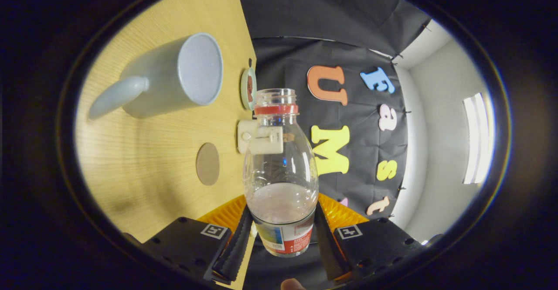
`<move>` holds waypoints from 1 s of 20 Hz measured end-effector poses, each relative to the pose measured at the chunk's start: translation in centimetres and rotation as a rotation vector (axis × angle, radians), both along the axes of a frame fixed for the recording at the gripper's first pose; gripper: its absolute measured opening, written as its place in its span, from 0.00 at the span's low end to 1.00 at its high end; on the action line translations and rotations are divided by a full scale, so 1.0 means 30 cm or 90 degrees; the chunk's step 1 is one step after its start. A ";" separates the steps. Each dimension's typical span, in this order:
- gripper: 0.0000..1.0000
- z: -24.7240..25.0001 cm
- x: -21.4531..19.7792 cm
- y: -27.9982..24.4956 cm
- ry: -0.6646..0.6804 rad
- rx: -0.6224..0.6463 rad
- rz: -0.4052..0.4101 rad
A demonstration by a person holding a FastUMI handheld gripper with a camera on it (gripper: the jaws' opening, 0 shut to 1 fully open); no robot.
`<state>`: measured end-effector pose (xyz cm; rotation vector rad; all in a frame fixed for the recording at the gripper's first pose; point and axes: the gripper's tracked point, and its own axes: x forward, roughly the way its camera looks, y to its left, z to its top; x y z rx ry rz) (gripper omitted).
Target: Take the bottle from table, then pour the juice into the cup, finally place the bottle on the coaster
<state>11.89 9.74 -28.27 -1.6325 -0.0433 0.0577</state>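
Observation:
My gripper (282,233) is shut on a clear plastic bottle (280,172), both fingers (237,246) pressing its labelled lower part. The bottle has no cap, a red neck ring, and holds a little pale juice. The view is rolled about a quarter turn, so the wooden table (130,163) stands on the left. A pale grey cup (174,78) with a handle sits on the table beyond the fingers, its open mouth facing toward the bottle's neck and some way off from it. A round brown coaster (207,164) lies flat on the table between the cup and the fingers.
A small green-rimmed round object (248,88) and a cream plastic device (248,135) sit near the table's far edge, close behind the bottle's neck. A fingertip (292,284) shows below the bottle's base. A white wall with a bright window lies beyond the booth cloth.

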 end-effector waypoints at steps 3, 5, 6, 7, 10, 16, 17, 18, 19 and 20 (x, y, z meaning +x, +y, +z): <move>0.76 0.006 0.000 0.007 0.001 -0.020 0.003; 0.76 0.014 0.002 0.009 -0.002 -0.035 0.005; 0.76 0.019 0.004 0.008 -0.004 -0.044 0.006; 0.76 0.026 0.006 0.008 -0.006 -0.053 0.007; 0.76 0.039 0.005 0.009 -0.011 -0.072 0.011; 0.76 0.043 0.003 0.009 -0.012 -0.097 0.017; 0.76 0.041 0.001 0.011 -0.012 -0.097 0.018; 0.76 0.042 0.000 0.013 -0.011 -0.098 0.018; 0.76 0.042 0.000 0.015 -0.012 -0.102 0.020; 0.76 0.044 -0.002 0.015 -0.013 -0.106 0.021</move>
